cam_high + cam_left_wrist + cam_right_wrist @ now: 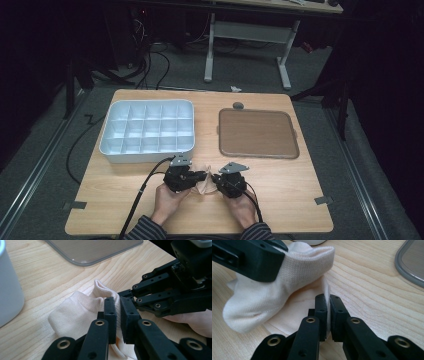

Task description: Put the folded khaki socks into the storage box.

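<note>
A small cream sock [203,186] lies on the wooden worktop [280,195], close to the person's edge. It sits between the two black tools.

The left tool [199,176] is in the person's left hand [167,200]. In the left gripper view, the left tool [118,305] has its jaws almost closed, and they pinch a bit of the sock [80,312] near its ribbed cuff. The sock looks bunched up there.

The right tool [216,180] is in the person's right hand [243,207]. In the right gripper view, the right tool [328,298] also has its jaws nearly closed, with a thin edge of the sock [274,297] squeezed between them. The left tool shows at the top of that view, holding the thick part of the sock up off the wood.

The two tools are very near each other, tip to tip, with the sock stretched a little between them.

Behind the sock, on the left, stands a white tray [116,150] with many small boxes inside. On the right lies a flat brown tray [258,134] with a grey rim. Both are apart from the sock.
</note>
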The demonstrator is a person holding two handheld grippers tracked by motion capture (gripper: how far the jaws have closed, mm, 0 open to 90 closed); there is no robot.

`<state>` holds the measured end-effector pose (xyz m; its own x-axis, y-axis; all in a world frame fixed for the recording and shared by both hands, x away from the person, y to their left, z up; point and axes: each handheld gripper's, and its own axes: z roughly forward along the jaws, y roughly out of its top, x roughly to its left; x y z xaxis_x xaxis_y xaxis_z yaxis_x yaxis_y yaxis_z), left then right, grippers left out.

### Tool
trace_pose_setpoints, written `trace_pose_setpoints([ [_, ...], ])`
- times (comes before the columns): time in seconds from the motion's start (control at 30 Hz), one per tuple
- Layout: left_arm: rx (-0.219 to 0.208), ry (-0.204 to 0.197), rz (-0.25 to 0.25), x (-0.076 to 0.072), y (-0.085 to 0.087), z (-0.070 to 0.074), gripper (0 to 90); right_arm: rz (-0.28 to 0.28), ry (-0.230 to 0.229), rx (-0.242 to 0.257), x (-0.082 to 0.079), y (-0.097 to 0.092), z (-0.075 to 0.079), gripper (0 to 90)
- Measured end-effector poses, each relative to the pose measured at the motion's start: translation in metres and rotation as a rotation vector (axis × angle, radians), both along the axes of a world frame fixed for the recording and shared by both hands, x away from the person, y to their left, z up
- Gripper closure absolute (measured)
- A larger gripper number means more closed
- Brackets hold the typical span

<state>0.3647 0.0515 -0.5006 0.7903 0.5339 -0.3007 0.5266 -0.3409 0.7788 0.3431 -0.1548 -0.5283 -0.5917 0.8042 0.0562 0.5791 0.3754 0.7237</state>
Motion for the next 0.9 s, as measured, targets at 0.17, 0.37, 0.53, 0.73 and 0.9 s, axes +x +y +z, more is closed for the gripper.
trace_pose_setpoints([
  [0.17,0.011,0.000,0.004,0.001,-0.002,-0.003,84.5,0.001,0.002,-0.001,0.000,0.000,0.000,85.4],
  [0.37,0.034,0.004,0.001,0.002,-0.004,-0.007,84.5,0.005,0.003,0.003,0.000,0.000,0.000,85.3],
  [0.53,0.043,0.005,-0.003,0.002,-0.006,-0.009,84.5,0.008,0.005,0.003,0.000,0.001,0.000,85.3],
  [0.73,0.048,0.010,0.004,0.004,-0.007,-0.010,84.5,0.012,0.006,0.005,0.001,0.001,0.000,85.3],
  [0.9,0.057,0.019,0.003,0.005,-0.009,-0.013,84.6,0.012,0.009,0.007,0.001,0.001,-0.001,85.2],
])
